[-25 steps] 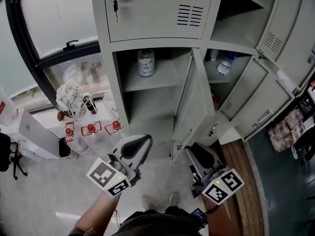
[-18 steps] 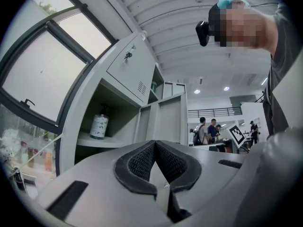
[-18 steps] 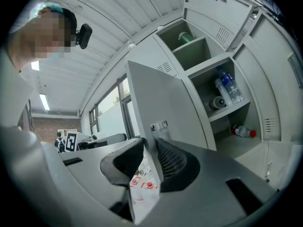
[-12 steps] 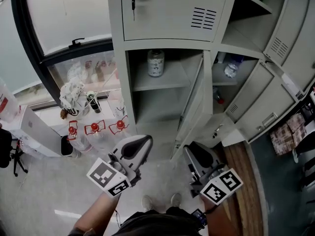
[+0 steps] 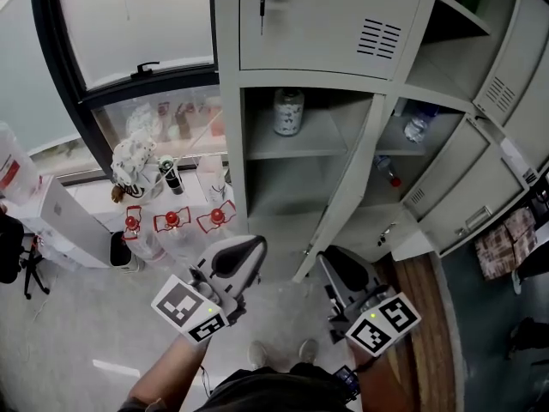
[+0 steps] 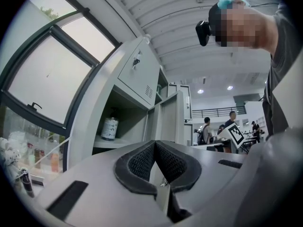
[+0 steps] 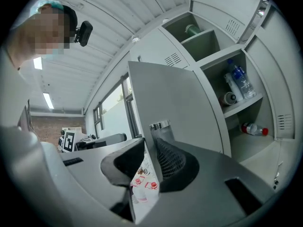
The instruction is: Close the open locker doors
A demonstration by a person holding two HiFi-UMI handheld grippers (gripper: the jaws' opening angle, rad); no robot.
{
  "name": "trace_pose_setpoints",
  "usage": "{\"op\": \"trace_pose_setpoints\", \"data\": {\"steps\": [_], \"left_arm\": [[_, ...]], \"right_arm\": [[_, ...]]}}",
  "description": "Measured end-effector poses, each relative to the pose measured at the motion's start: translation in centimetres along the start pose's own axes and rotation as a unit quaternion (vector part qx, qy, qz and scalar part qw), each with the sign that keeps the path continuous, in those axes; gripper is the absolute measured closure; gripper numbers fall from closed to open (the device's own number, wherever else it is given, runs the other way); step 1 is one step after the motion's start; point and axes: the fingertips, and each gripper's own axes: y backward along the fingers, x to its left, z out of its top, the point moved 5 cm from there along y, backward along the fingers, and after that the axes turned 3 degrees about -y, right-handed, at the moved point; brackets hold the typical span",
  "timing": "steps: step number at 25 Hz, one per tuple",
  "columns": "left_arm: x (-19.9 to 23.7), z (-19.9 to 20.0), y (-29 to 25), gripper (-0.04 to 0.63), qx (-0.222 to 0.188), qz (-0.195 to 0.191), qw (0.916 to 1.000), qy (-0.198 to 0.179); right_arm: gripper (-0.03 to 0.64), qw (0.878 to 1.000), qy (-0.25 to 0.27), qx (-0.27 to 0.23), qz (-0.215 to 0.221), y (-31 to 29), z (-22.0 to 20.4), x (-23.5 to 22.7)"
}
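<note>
Now left tool [image 6: 154, 148] is clamped empty, right tool [image 7: 150, 144] just narrowing astride one door [image 7: 180, 103]

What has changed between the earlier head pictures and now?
The lockers slid rightward in the head view as the view shifted. The jaws of the right gripper have just been closing a little, with the edge of the open lower door in the gap between them, not clamped. Nothing was taken hold of or let go. The open doors stay open; the left gripper looks unchanged.
</note>
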Motion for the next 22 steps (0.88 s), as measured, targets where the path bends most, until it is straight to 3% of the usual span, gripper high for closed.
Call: {"op": "trace_pose_setpoints", "data": {"steps": [22], "left_arm": [[3.0,0.5,0.8,0.586,-0.002,0.032,0.9995,-0.006]], "right_arm": [[0.537,0.999,0.001,0.014,0.045,-5.0,-0.5,1.0]]}}
